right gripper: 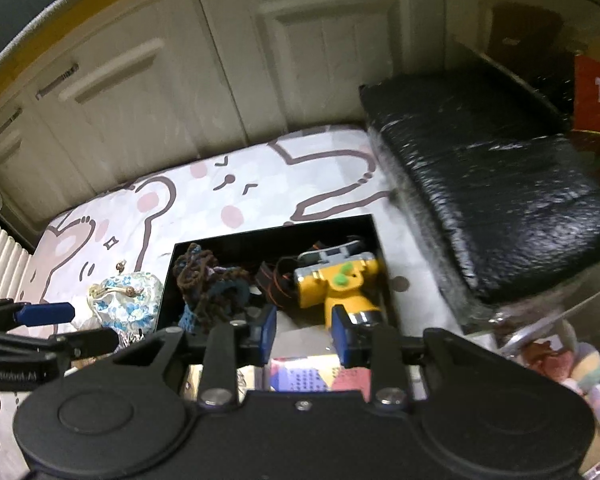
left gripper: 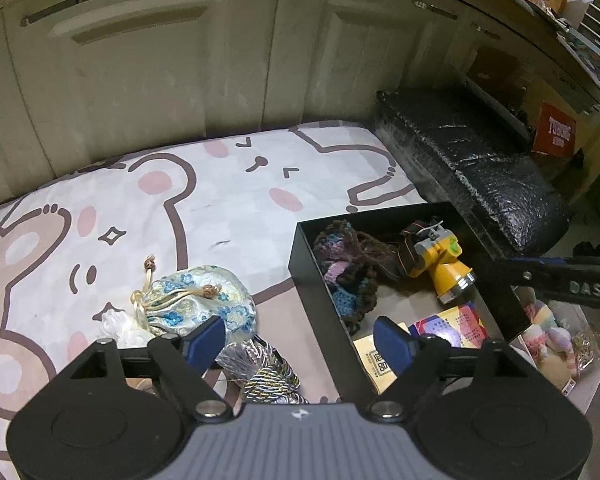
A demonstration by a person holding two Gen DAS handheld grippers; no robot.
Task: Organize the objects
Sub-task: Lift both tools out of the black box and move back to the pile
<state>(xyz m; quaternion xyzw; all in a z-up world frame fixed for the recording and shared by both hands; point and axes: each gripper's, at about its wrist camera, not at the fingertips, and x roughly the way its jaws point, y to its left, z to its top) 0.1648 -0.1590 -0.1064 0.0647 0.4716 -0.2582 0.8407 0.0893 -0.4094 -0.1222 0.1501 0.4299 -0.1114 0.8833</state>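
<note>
A black box (left gripper: 306,264) sits on the cartoon bed sheet and holds a dark crocheted piece (left gripper: 348,264), a yellow headlamp (left gripper: 440,264) and colourful cards (left gripper: 456,326). A blue floral drawstring pouch (left gripper: 204,300) and a silver tassel cord (left gripper: 260,368) lie left of the box. My left gripper (left gripper: 300,340) is open and empty over the cord, beside the box's left wall. My right gripper (right gripper: 304,334) is open and empty above the box (right gripper: 166,280), near the headlamp (right gripper: 336,284). The pouch (right gripper: 128,296) also shows in the right wrist view.
Cream cabinet doors (left gripper: 160,60) stand behind the bed. A black wrapped bundle (left gripper: 480,168) lies at the right of the sheet. A clear container with plush toys (left gripper: 552,336) sits right of the box. A red sign (left gripper: 554,130) stands further back.
</note>
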